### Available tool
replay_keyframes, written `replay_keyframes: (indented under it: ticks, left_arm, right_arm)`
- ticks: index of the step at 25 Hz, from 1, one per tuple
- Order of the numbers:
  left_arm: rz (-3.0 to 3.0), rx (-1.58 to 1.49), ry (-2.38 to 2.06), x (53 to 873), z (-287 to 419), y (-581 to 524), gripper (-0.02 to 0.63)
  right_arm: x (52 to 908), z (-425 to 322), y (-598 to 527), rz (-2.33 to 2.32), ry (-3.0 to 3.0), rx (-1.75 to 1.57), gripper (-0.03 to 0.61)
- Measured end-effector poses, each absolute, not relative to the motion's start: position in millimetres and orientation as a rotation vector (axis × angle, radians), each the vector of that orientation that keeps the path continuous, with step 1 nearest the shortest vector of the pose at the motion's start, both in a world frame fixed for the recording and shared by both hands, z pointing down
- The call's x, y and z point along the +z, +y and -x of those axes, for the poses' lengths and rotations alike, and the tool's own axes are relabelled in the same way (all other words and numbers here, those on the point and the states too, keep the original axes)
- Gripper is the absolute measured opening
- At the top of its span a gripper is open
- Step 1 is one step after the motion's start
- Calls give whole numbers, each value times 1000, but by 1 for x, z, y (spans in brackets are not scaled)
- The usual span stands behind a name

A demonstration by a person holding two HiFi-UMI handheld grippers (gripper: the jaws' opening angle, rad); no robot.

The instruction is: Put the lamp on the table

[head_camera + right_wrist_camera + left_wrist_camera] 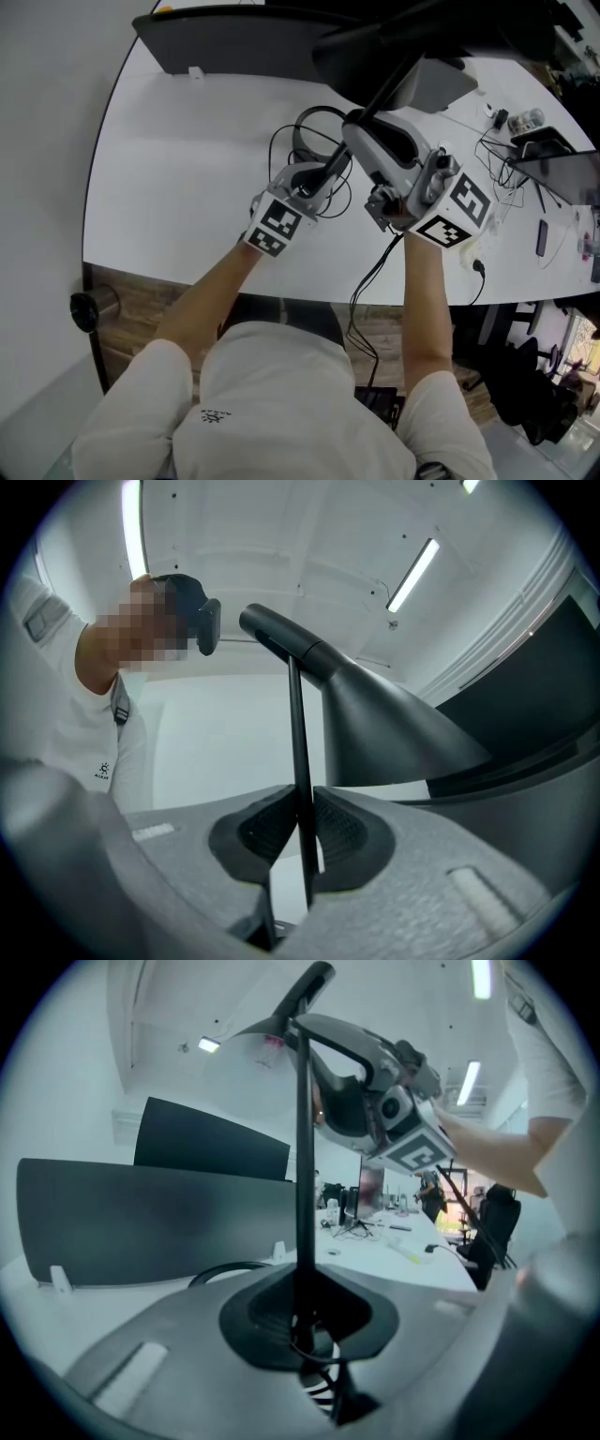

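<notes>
Black lamp (394, 47) hangs over the white desk (178, 187), left gripper (300, 1324) and right gripper (302, 841) jaws both clamped on its stem. I'd say it's not set down yet, so landing and release are left.

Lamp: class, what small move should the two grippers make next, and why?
Probably lower it gently, both grips kept. The left gripper and right gripper are each shut on the lamp pole, above the white table; its base isn't visibly resting there.
</notes>
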State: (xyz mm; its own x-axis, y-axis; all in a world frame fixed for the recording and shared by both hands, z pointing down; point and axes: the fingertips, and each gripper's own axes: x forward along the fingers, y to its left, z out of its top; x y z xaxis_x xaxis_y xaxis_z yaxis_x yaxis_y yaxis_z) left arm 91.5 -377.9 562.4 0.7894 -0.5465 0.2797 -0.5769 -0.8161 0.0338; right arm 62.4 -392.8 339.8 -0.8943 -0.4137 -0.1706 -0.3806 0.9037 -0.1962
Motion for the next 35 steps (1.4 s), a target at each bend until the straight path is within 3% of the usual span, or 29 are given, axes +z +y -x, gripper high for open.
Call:
replay_keyframes:
  ticks: [35]
  left_arm:
    - [-2849, 387, -918, 640, -98, -407, 35]
  right_arm:
    - [416, -66, -418, 581, 2864, -197, 48]
